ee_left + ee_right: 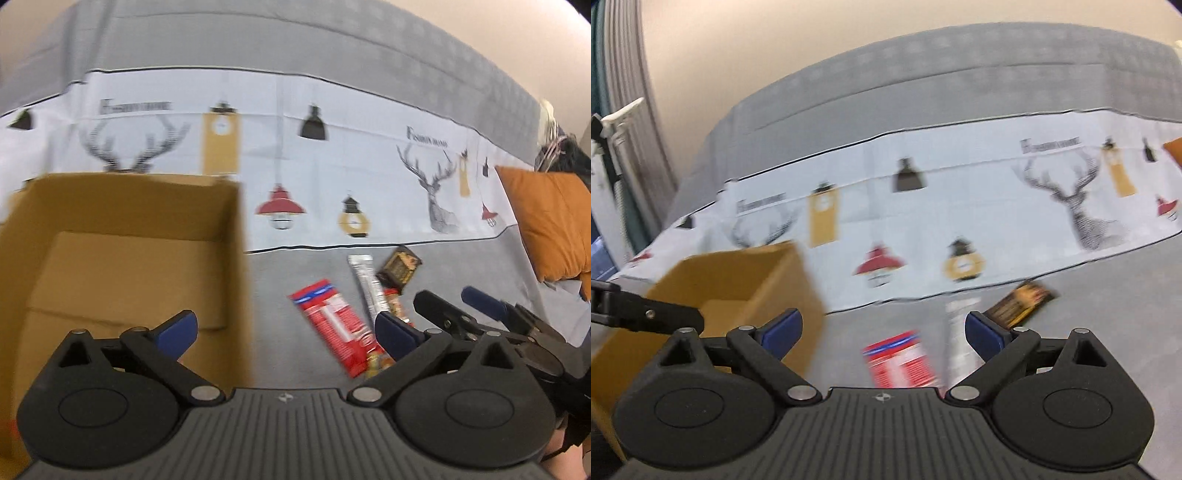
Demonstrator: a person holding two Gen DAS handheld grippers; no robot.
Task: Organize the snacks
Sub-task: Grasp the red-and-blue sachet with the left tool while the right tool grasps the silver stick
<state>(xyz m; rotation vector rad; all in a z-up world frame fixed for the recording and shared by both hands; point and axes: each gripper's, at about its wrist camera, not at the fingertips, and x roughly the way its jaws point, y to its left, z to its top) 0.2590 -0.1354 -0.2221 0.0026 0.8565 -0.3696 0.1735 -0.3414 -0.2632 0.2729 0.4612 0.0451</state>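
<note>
An open cardboard box (pixel 122 258) stands on the grey surface at the left; it also shows in the right wrist view (pixel 738 288). To its right lie a red snack packet (pixel 332 325), a silver stick packet (pixel 367 284), a dark brown-gold packet (pixel 400 269) and a small orange-yellow snack (pixel 393 306). My left gripper (pixel 286 328) is open and empty, above the box's right wall. My right gripper (pixel 882 330) is open and empty, above the red packet (pixel 897 362), with the silver packet (pixel 960 332) and the dark packet (pixel 1023 299) beyond. The right gripper shows in the left view (pixel 454 299).
A white cloth printed with deer and lamps (pixel 332 166) covers the grey sofa back (pixel 332 48). An orange cushion (pixel 550 225) lies at the right. The left gripper's finger (pixel 646 314) reaches in at the left of the right view.
</note>
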